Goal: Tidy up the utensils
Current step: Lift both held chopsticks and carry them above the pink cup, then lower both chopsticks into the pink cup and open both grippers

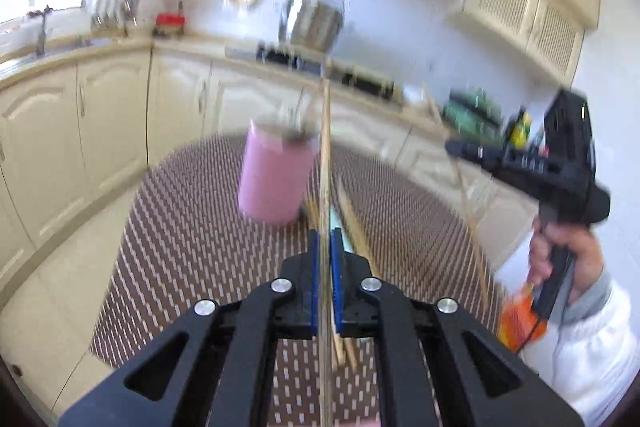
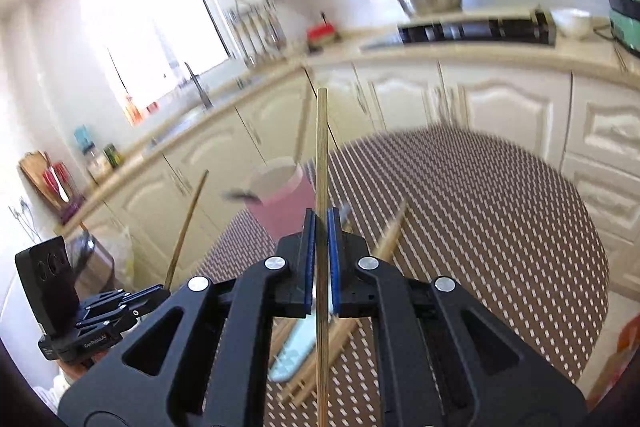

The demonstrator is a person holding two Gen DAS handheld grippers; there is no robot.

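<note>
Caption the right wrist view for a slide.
Right gripper shut on a chopstick above the patterned table, pink cup ahead.

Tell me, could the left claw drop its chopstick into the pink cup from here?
Probably yes: the left claw grips a chopstick, and the pink cup stands open-topped just ahead, nothing between.

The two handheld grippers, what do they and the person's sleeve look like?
Both the left gripper and the right gripper are matte black, with blue ribbed finger pads, silver round pivot bolts and triangular cut-outs. The hand wears a white sleeve with grey cuff.
</note>
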